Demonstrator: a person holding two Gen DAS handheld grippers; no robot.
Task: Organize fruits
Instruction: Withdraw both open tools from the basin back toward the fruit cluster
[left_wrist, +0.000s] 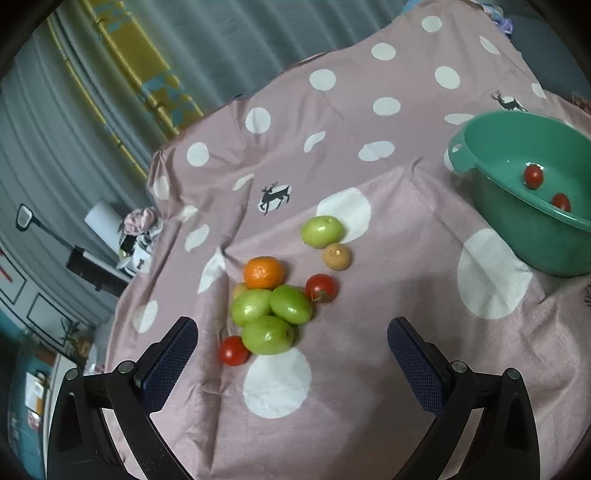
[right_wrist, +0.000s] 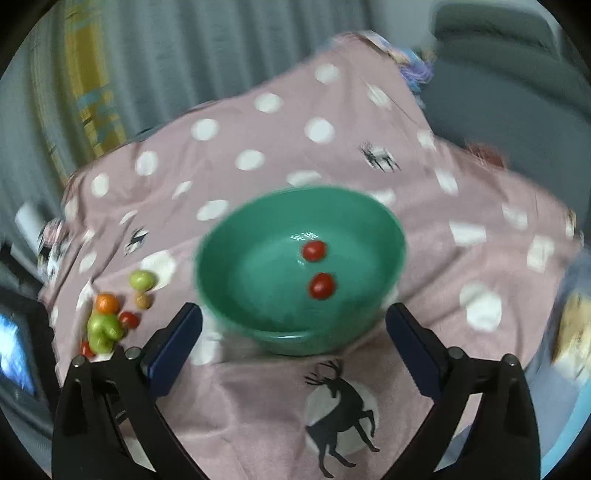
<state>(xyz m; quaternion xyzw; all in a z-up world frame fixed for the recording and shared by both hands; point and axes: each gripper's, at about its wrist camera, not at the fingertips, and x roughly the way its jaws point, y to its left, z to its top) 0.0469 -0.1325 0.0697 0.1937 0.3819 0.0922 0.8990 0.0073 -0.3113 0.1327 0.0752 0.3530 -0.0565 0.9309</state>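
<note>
A pile of fruit lies on the pink dotted cloth (left_wrist: 369, 369): several green tomatoes (left_wrist: 267, 334), an orange (left_wrist: 263, 272), a brown fruit (left_wrist: 337, 256) and two red tomatoes (left_wrist: 321, 288) (left_wrist: 233, 350). My left gripper (left_wrist: 291, 354) is open just in front of the pile, nothing between its fingers. A green bowl (right_wrist: 229, 258) holds two small red tomatoes (right_wrist: 314, 250) (right_wrist: 322, 285). My right gripper (right_wrist: 293, 343) is open at the bowl's near rim, holding nothing. In the right wrist view the fruit pile (right_wrist: 105, 325) shows at the left.
The green bowl (left_wrist: 517, 229) stands at the right in the left wrist view. The cloth drops off at its left edge (left_wrist: 125, 295) beside clutter and curtains (left_wrist: 110, 92). A grey sofa (right_wrist: 517, 92) stands behind the table at the right.
</note>
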